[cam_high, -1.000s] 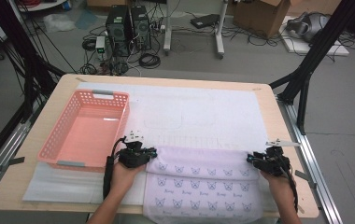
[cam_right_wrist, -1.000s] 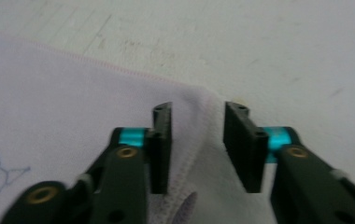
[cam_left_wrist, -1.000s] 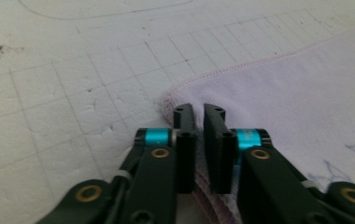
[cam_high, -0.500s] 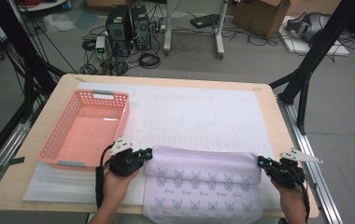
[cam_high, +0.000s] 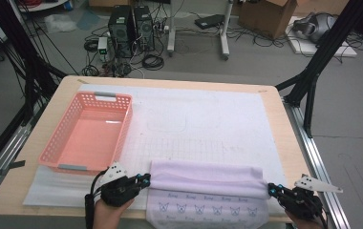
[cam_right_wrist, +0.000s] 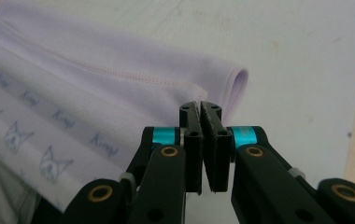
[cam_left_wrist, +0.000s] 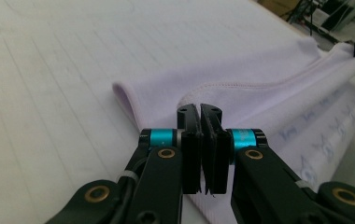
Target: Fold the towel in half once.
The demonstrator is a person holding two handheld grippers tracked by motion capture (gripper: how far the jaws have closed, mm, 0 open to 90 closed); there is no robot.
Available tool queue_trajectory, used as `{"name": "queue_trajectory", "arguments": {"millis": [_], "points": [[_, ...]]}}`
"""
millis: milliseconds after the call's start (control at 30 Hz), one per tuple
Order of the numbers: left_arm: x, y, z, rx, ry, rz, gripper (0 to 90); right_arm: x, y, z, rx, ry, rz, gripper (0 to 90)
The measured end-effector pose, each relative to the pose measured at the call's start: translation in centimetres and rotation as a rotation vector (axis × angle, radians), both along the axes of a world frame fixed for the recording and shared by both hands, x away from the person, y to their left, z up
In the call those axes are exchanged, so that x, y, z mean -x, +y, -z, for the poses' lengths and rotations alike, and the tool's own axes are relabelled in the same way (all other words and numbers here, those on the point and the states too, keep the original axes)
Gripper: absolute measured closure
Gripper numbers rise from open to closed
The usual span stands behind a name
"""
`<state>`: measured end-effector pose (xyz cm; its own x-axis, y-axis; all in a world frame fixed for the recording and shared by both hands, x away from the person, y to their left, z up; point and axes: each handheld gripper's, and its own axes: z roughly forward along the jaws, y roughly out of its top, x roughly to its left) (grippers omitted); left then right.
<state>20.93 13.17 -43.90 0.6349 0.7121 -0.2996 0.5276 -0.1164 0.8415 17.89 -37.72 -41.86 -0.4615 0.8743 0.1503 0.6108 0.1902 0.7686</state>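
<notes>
Towel (cam_high: 208, 177): lilac, half-folded at desk (cam_high: 284, 119) near edge, far hem drawn toward person. Left tongs (cam_left_wrist: 200, 108) and right tongs (cam_right_wrist: 200, 105): each clamped on a hem corner. Risks: thin grip slipping; uneven pull skewing fold; cloth sliding off edge.

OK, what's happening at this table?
A person is folding a lavender towel with two handheld tools. The left claw and right claw are each shut on a corner of its far edge, which is drawn toward the near edge, leaving a rounded fold. A pink basket sits left on the white mat.
</notes>
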Motion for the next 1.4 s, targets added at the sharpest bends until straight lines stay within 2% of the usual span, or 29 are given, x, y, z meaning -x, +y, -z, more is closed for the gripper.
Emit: {"name": "queue_trajectory", "arguments": {"millis": [67, 100, 133, 167, 200, 267, 300, 367, 433, 500, 567, 600, 633, 700, 733, 833, 967, 1033, 1133, 1233, 1267, 1300, 1333, 1400], "points": [[-0.1, 0.0, 0.8, 0.004, 0.033, 0.006, 85.4, 0.4, -0.1, 0.3, -0.009, 0.031, -0.007, 86.7], [-0.2, 0.0, 0.9, 0.016, 0.038, 0.008, 81.4, 0.3, -0.2, 0.6, -0.005, 0.053, -0.009, 80.9], [-0.5, 0.0, 0.9, 0.026, 0.03, 0.0, 74.8, 0.3, -0.2, 0.7, 0.001, 0.054, 0.0, 72.9], [-0.8, 0.0, 0.8, 0.022, 0.01, -0.013, 62.5, 0.2, -0.4, 0.7, -0.01, 0.054, 0.019, 66.9], [-1.1, 0.0, 0.5, 0.026, -0.009, -0.038, 53.7, 0.0, -0.5, 0.6, -0.033, 0.048, 0.037, 66.1], [-1.8, 0.1, 0.3, 0.033, -0.029, -0.056, 50.0, -0.4, -0.6, -0.1, -0.041, -0.005, 0.06, 70.6], [-2.3, 0.0, 0.3, 0.027, -0.029, -0.068, 49.1, -0.6, -0.6, -0.3, -0.036, -0.014, 0.058, 72.2], [-3.2, -0.1, 0.4, 0.017, -0.02, -0.075, 47.5, -1.4, 0.0, -0.3, -0.022, -0.014, 0.043, 76.0], [-4.1, -0.5, 0.7, 0.001, -0.008, -0.093, 46.3, -2.6, 0.8, 0.2, 0.0, 0.005, 0.026, 76.7], [-5.0, -0.8, 0.9, -0.027, -0.001, -0.1, 45.8, -3.9, 1.5, 1.0, 0.018, 0.024, 0.014, 77.5], [-5.6, -1.0, 1.1, -0.03, 0.014, -0.104, 45.7, -5.1, 2.0, 1.6, 0.047, 0.039, 0.009, 78.6], [-5.8, -1.1, 1.1, -0.028, 0.018, -0.107, 45.5, -5.8, 2.2, 2.1, 0.088, 0.045, 0.02, 80.7], [-6.0, -1.1, 1.2, -0.032, 0.023, -0.108, 45.3, -6.2, 2.1, 2.4, 0.107, 0.045, 0.021, 83.1], [-6.3, -1.2, 1.4, -0.036, 0.044, -0.106, 45.3, -6.7, 1.5, 2.5, 0.087, 0.025, 0.034, 89.0], [-6.4, -1.2, 1.4, -0.037, 0.05, -0.105, 44.7, -6.5, 1.2, 2.5, 0.111, 0.0, 0.066, 88.1], [-6.5, -1.1, 1.4, -0.024, 0.062, -0.103, 44.3, -6.0, 0.5, 2.3, 0.09, 0.003, 0.093, 83.8], [-6.5, -0.9, 1.5, -0.038, 0.101, -0.095, 46.2, -5.1, -0.2, 1.9, 0.008, 0.001, 0.061, 69.4], [-6.4, -1.0, 1.6, -0.034, 0.112, -0.093, 46.2, -4.9, -0.1, 1.9, 0.019, 0.012, 0.05, 62.4], [-6.3, -1.4, 1.6, -0.033, 0.116, -0.062, 45.7, -5.1, 0.4, 2.3, 0.013, 0.04, 0.023, 55.1], [-6.1, -2.2, 1.6, -0.066, 0.098, -0.03, 46.1, -5.3, 1.2, 2.8, 0.065, 0.036, 0.01, 51.7], [-6.0, -2.5, 1.5, -0.09, 0.086, -0.022, 49.4, -5.3, 1.4, 2.7, 0.083, 0.036, 0.009, 51.9], [-6.0, -2.6, 1.5, -0.096, 0.085, -0.017, 56.2, -5.3, 1.5, 2.7, 0.101, 0.033, 0.004, 53.2], [-5.9, -2.8, 1.5, -0.112, 0.079, -0.02, 62.9, -5.3, 1.5, 2.7, 0.104, 0.034, 0.003, 55.4], [-5.7, -3.1, 1.5, -0.129, 0.074, -0.028, 70.7, -5.4, 1.4, 2.6, 0.104, 0.036, 0.002, 61.9]]}}
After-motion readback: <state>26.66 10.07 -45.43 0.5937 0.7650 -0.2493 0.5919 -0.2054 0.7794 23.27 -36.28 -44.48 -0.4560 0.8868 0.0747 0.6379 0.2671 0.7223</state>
